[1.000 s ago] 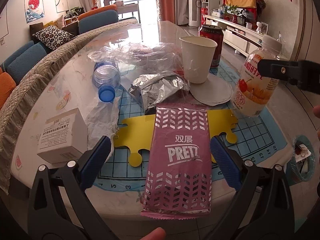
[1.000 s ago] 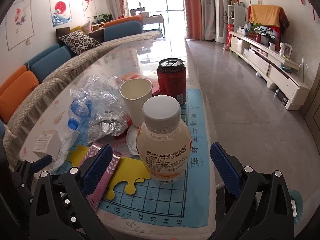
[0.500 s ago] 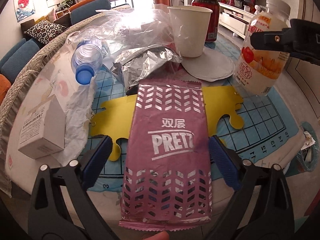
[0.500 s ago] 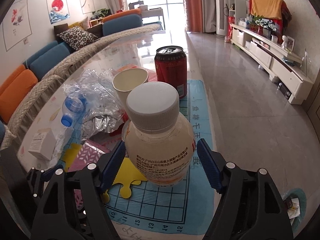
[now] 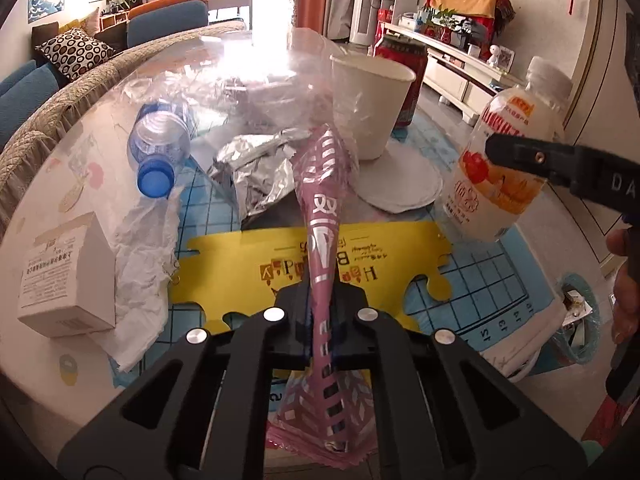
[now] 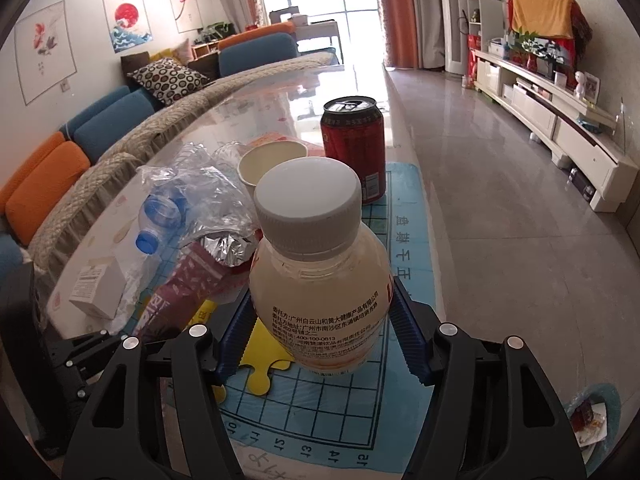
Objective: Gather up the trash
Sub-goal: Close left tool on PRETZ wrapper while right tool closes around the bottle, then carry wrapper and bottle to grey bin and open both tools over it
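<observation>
My left gripper (image 5: 323, 312) is shut on a pink Pretz snack wrapper (image 5: 320, 216), which is squeezed edge-on between the jaws over a yellow card (image 5: 248, 264). My right gripper (image 6: 323, 340) has its blue pads against both sides of a drink bottle (image 6: 320, 280) with a white cap and holds it at the table's near right. The bottle also shows in the left wrist view (image 5: 500, 168), with my right gripper's finger (image 5: 560, 164) across it. The wrapper also shows in the right wrist view (image 6: 180, 288).
A white paper cup (image 5: 370, 108), a red can (image 6: 354, 148), crumpled foil (image 5: 260, 172), a clear bottle with a blue cap (image 5: 158, 152), clear plastic film (image 5: 240, 92) and a white box (image 5: 64, 276) lie on the table. A bin with a teal liner (image 6: 592, 416) stands on the floor at right.
My left gripper has closed on the Pretz wrapper and folded it edge-on. My right gripper has moved in and closed on the drink bottle.
</observation>
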